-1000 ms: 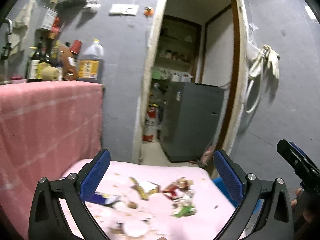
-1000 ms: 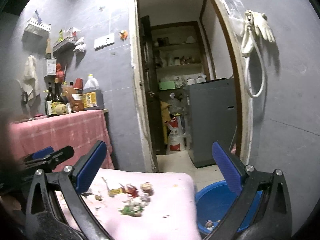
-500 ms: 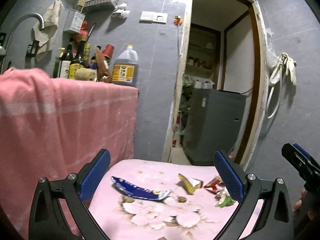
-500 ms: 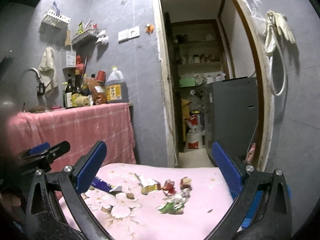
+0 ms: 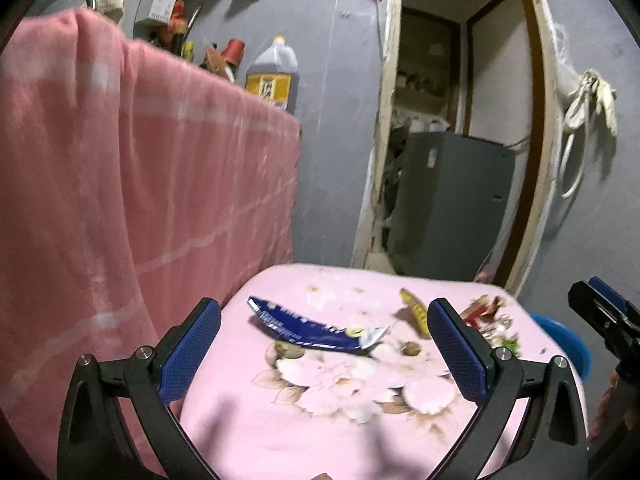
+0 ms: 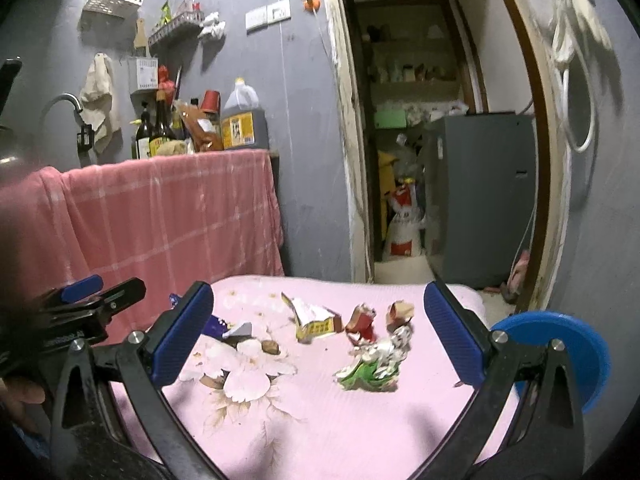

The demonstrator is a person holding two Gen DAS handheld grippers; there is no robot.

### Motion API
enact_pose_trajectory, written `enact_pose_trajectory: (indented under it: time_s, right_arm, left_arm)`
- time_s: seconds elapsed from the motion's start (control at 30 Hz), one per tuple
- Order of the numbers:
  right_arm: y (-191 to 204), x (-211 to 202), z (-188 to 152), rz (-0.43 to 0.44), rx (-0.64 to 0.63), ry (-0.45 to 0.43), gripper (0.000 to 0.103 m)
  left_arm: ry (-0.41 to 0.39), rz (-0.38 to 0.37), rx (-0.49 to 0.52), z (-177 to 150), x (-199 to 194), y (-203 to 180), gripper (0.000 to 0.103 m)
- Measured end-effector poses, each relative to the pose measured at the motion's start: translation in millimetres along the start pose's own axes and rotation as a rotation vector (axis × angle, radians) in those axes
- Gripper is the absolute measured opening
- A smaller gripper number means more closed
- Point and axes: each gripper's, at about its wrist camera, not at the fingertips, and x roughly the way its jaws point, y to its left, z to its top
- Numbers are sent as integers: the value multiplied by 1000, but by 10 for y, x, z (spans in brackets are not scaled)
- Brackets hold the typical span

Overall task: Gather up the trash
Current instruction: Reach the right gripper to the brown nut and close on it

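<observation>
Two grippers agape, blue wrapper (image 5: 316,326) (flat), pink cloth (image 5: 320,432)

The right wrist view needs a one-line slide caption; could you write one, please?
Open right gripper faces wrappers scattered on a pink cloth, blue basin beside it.

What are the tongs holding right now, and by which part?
Nothing. The left tongs and right tongs are both open and empty; the blue wrapper and other scraps lie untouched on the pink cloth.

On the cushion (image 6: 320,420), the long wrapper (image 5: 312,326) lies left, the crumpled scraps (image 6: 372,364) right; the basin (image 6: 560,344) stands right of it.
</observation>
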Motion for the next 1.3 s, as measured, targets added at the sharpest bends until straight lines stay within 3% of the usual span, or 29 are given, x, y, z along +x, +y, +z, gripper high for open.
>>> enact_pose_trajectory:
  time_s: [0.3,0.43,0.5,0.73,0.9,1.1,1.17,1.3]
  right_arm:
    - [13,470,-121,39,23,143,101]
    - [95,666,-163,59,-5,218,85]
    - [122,772,-197,62,-15,269,83]
    - [159,1109,-295,68,-5,407,69]
    - [214,1332,-401,92,-19,511,66]
    - [281,1498,-442,118,-28,570,55]
    - [302,1551,-443,125,-33,588,52]
    - [356,1599,-460,138,-50,605,44]
  left_arm:
    - [168,89,-44,-103,464,237,101]
    - [217,67,-60,-158,586,306,100]
    - [239,41,-62,-169,625,322,100]
    - [328,-10,-65,-175,851,382,75]
    - [412,-46,-130,-191,1015,491,61]
    - [426,-62,-143,-151,1073,531,48]
    - [430,-65,-133,-143,1077,512,37]
    - [432,-79,-95,-144,1078,444,27]
